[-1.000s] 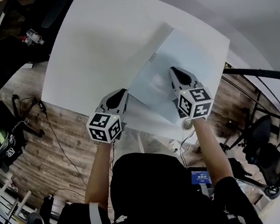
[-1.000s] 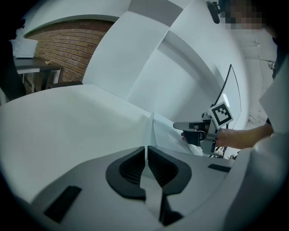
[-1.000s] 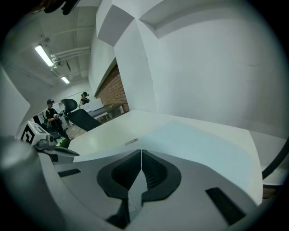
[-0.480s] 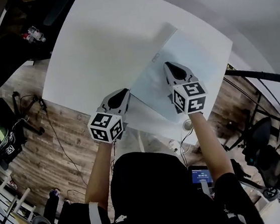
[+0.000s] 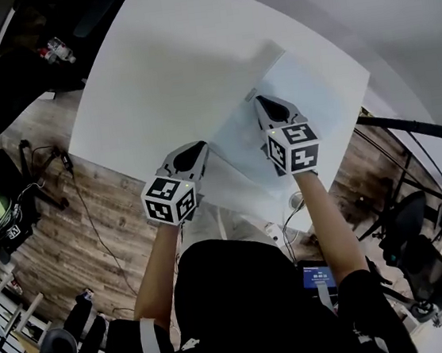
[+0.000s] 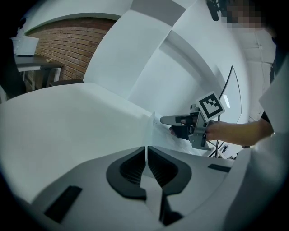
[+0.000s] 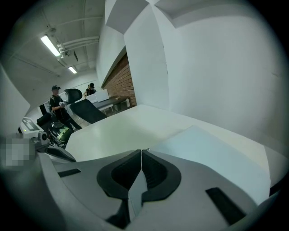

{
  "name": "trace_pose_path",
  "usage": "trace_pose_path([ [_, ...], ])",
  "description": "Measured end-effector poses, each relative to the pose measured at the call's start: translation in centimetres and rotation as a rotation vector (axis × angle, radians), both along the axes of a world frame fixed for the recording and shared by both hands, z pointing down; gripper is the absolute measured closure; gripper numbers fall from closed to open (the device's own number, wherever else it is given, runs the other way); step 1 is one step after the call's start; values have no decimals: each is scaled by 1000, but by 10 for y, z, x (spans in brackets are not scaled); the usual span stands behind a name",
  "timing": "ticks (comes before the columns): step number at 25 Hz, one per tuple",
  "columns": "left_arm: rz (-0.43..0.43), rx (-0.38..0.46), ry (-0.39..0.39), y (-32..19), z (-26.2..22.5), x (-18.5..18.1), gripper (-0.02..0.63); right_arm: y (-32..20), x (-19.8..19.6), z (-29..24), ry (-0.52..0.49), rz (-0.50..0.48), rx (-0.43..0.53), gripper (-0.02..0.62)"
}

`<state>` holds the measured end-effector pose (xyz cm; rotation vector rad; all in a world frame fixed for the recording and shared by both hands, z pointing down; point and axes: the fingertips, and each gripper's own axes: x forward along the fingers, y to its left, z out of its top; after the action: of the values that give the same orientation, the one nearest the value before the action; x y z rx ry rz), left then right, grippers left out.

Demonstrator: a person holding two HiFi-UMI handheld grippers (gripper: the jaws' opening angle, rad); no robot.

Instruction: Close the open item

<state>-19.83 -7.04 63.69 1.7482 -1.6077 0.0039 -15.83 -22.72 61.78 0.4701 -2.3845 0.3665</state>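
A clear, pale-blue zip bag [image 5: 303, 94] lies flat on the white table [image 5: 167, 66], towards its right side. My left gripper [image 5: 200, 145] is shut on the bag's near-left edge; in the left gripper view the thin film [image 6: 159, 135] runs out from between its jaws [image 6: 146, 152]. My right gripper [image 5: 260, 101] is shut on the same edge farther along, close to a small tab [image 5: 249, 91]. From the left gripper view it [image 6: 168, 120] hovers over the bag. The bag [image 7: 216, 151] spreads to the right of the right gripper [image 7: 142, 152].
The table's near edge [image 5: 107, 163] drops to a wooden floor with cables and a black chair [image 5: 1, 207] at the left. A dark stand arm [image 5: 414, 122] reaches in at the right. Two people [image 7: 56, 101] stand far off by chairs.
My right gripper has slid along the bag's edge, away from me and to the left. The left gripper has stayed nearly where it was, still pinching the edge.
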Motion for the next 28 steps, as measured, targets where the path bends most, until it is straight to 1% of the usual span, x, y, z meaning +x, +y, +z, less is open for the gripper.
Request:
trace_pose_path([
  [9,9,0,21,1,0,-2,592,-1,-12,5,41,-13,9,555],
  [14,24,-4,7,0,-2,1,594,-2,-10,8,75,-13,-13,555],
  [21,24,11,11,-7,-7,-2,594,-1,-12,9,80,-13,29,555],
  [28,11,10,20,-6,-8,-6,594,1,-12,9,76,-17,48,555],
])
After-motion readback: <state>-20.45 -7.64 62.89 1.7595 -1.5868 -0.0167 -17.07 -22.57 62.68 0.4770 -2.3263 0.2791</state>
